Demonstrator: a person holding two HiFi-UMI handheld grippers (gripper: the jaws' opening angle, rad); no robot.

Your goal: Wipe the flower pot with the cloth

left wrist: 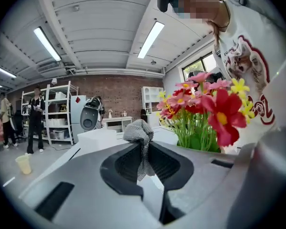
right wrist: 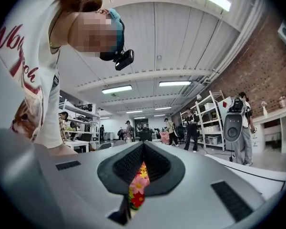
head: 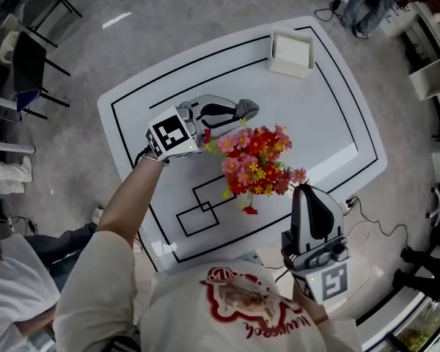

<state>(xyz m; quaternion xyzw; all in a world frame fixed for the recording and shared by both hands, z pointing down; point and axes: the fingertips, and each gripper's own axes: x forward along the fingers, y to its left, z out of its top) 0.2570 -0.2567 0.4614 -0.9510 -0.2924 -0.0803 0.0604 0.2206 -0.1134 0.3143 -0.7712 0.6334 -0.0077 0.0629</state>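
Observation:
A bunch of red, pink and yellow flowers (head: 257,160) stands mid-table; the blooms hide the pot beneath them from above. My left gripper (head: 238,113) lies just behind and left of the bunch, shut on a small grey cloth (head: 248,108) that bulges past its tips. In the left gripper view the cloth (left wrist: 138,130) is pinched between the jaws, with the flowers (left wrist: 205,113) close on the right. My right gripper (head: 302,191) is shut at the bunch's near right edge; blooms (right wrist: 137,190) show through the slit under its closed jaws.
The white table (head: 330,116) carries black line markings. A white box (head: 291,53) sits at its far edge. Cables trail off the near right corner (head: 367,218). People, chairs and shelving stand around the room, and a cup (left wrist: 24,163) sits on the floor.

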